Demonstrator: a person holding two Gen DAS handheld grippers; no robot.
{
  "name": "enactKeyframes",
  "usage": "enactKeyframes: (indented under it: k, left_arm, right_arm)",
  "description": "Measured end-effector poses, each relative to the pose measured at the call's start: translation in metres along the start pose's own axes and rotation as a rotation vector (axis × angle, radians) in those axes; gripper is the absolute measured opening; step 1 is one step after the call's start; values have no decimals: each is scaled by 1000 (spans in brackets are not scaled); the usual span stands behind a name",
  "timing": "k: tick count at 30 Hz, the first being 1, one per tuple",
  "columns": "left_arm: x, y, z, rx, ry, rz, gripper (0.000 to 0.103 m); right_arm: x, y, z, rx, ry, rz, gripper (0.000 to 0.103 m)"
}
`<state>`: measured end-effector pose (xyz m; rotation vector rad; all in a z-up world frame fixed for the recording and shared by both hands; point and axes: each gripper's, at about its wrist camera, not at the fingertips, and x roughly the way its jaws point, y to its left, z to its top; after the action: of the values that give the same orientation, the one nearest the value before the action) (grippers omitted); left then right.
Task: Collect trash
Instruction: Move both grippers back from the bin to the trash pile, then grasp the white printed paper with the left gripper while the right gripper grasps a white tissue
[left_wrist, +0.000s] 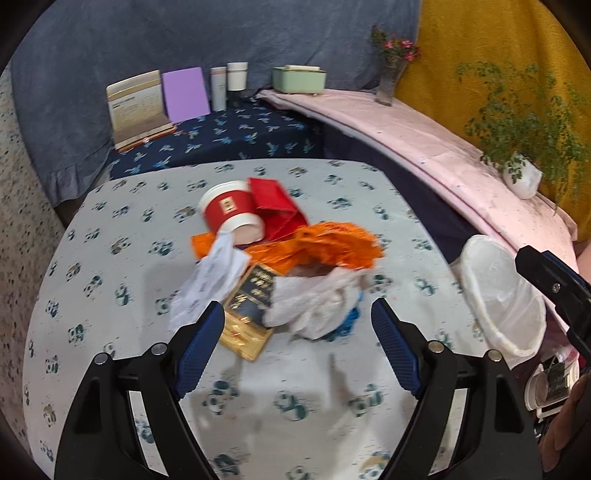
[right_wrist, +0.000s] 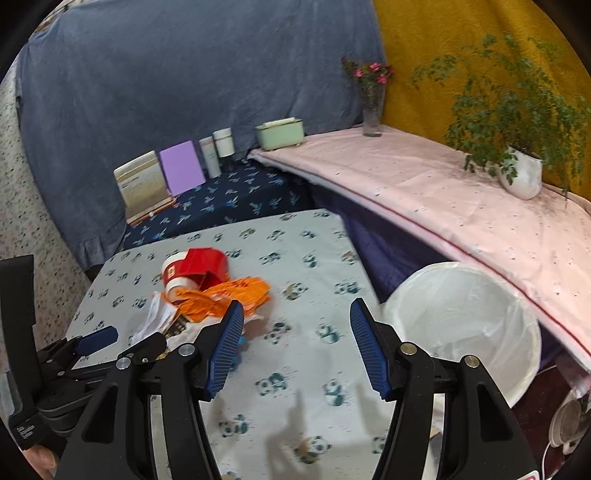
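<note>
Work surface was a table (left_wrist: 122, 229) under a pale cloth printed with pandas. Trash sat in one heap near its middle: red paper cup (left_wrist: 231, 218) on its side, red carton (left_wrist: 279, 212) touching it, orange plastic bag (left_wrist: 332, 245) draped across, crumpled white paper (left_wrist: 210, 284), a black-and-gold box (left_wrist: 249, 314) and a wad of white plastic (left_wrist: 314, 306) at the near edge.

White-lined bin (right_wrist: 465, 325) stood just off the table's right side, mouth tilted toward the cameras, between the table and a pink-covered ledge (right_wrist: 424, 192).

Left gripper (left_wrist: 297, 332) had jaws spread wide, nothing gripped, hanging just short of the box and white plastic. Right gripper (right_wrist: 297, 332) also released, jaws apart over bare cloth, between heap and bin, nothing between them.

Room: blue drape (right_wrist: 184, 92) behind, mustard drape (right_wrist: 461, 44) to the right. A lower shelf in dark floral cloth (right_wrist: 229, 203) carried a standing calendar card (right_wrist: 144, 184), purple board (right_wrist: 181, 166) and two white cylinders (right_wrist: 218, 149). The ledge held a mint-green box (right_wrist: 280, 132), a glass vase with pink flowers (right_wrist: 371, 103) and a white pot with a trailing green plant (right_wrist: 522, 177).
</note>
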<state>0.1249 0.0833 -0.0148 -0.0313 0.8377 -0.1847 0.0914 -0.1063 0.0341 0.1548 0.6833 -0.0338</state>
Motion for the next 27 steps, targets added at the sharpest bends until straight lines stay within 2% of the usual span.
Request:
enactKeyframes:
  k: [9,16,27]
  left_arm:
    - [17,49,-14,-28,38,65,78]
    - [36,80,-19,-72,78,58,78]
    - [70,96,-8,-94,105,47,78]
  right_arm:
    - [41,47,-19,-41,89,49,58]
    - [73,73,-27,-65,141,63,58]
    - [118,85,-33,-48,218,73,58]
